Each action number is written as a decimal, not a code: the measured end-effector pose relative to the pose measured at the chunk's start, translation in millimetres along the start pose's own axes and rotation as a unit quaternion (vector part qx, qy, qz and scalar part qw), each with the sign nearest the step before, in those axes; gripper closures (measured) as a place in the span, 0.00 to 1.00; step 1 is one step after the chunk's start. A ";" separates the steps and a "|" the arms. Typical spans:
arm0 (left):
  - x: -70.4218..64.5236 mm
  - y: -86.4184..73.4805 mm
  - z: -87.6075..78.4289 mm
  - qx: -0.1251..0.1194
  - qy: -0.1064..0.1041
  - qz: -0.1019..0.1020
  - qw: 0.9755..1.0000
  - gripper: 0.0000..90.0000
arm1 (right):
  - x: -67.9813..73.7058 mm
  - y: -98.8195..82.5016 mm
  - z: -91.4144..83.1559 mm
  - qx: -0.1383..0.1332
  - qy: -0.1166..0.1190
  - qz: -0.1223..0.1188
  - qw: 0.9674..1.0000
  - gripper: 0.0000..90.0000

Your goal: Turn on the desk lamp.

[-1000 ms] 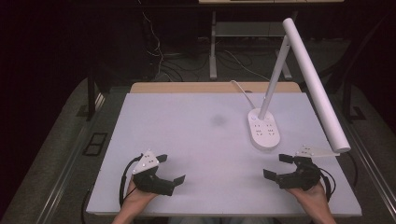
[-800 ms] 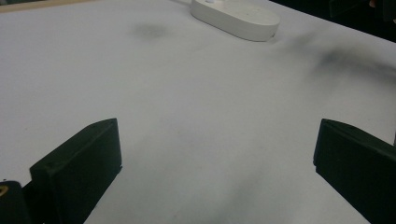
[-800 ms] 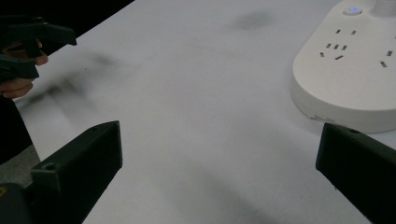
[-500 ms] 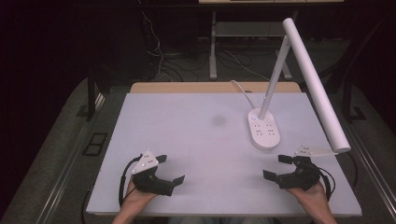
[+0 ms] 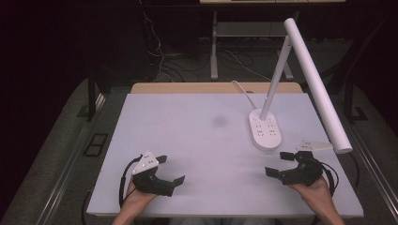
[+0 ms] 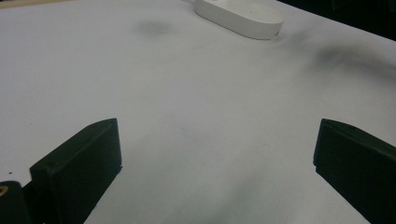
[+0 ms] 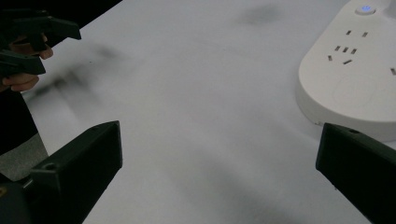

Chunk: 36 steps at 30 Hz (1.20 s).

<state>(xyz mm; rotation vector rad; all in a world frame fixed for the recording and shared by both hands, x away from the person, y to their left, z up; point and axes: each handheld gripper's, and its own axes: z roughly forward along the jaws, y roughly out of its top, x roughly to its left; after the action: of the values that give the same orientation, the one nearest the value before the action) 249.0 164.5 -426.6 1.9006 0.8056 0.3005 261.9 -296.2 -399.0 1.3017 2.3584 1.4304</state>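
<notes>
just bare table (image 5: 197,136), spread grippers

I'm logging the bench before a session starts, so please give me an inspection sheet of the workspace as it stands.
Surface: white table, bare apart from a faint dark smudge near the middle.
Job's things: white desk lamp standing on its socket base, far right; a small blue light on the base.
Clutter: nothing seen.
Grippers: left gripper and right gripper both open, hand-held near the front edge, holding nothing.
Cables: white lamp cord runs off the back; black cable loops at each gripper.
Surroundings: dark room, floor wires and metal frame legs behind.
</notes>
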 end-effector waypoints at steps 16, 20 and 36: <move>0.7 -0.6 -0.8 0.002 0.001 0.000 1.000 0.00 | -13.9 24.1 -4.6 0.002 -0.003 -0.004 1.000 0.00; 0.2 -0.8 0.1 0.004 -0.001 0.001 1.000 0.00 | -19.0 30.8 -6.2 0.007 -0.002 -0.001 1.000 0.00; -0.6 -1.2 1.0 0.004 -0.002 0.000 1.000 0.00 | -34.4 59.4 -9.3 0.007 -0.011 -0.008 1.000 0.00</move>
<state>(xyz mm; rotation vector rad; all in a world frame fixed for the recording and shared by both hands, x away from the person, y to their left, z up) 248.6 163.8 -428.1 1.9077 0.8062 0.2933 315.9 -314.9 -359.8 1.2912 2.3631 1.3901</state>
